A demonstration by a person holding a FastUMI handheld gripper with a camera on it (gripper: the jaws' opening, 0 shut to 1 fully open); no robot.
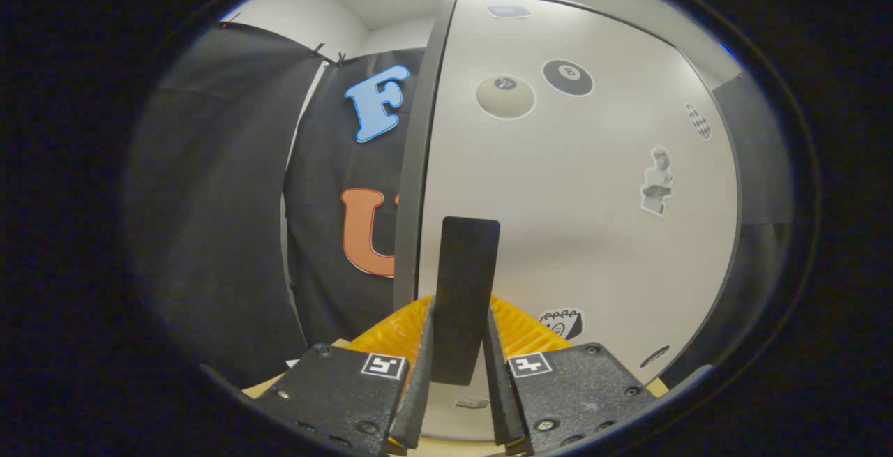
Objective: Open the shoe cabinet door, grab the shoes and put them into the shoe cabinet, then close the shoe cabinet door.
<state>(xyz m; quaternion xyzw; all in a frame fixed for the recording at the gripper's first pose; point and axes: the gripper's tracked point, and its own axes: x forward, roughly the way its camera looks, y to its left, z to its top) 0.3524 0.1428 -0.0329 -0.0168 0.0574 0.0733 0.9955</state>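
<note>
The gripper [457, 373] sat at lower centre of the frame, its two fingers clamped from either side on the dark flat handle [466, 296] of the shoe cabinet door [579, 234]. The handle stood upright between the fingers and rose above them. The pale door, dotted with stickers [506, 96], filled the centre and right; its dark edge [417, 164] ran up just left of the handle. The handle's lower end was cut off behind the fingers. Cabinet interior hidden.
</note>
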